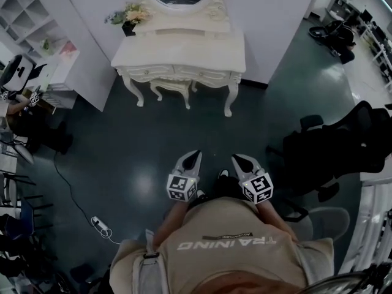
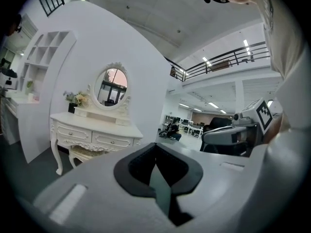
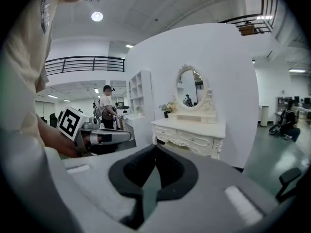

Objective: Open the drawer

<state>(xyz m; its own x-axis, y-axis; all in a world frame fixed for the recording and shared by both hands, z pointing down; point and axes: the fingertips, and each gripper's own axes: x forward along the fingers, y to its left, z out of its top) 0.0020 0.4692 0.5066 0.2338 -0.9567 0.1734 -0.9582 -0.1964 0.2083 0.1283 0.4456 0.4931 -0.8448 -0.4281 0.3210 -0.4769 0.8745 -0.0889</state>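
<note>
Left tool (image 1: 193, 157) and right tool (image 1: 239, 160) are pinched shut, empty, carried at the waist, probably because the drawer (image 1: 203, 74) of the dressing table (image 1: 184, 49) stands well apart.

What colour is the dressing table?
The dressing table is creamy white; the head view shows it best.

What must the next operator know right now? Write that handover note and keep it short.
Left tongs: shut, empty, held out in front of the person's body.
Right tongs: shut, empty, beside the left.
The dressing table stands against the white wall, across open floor from the person, with a stool tucked under it. Its front drawers are closed.
Done: nothing on the drawer yet.
Left: walk up, open the tongs, grip a drawer knob and pull the drawer out.
</note>
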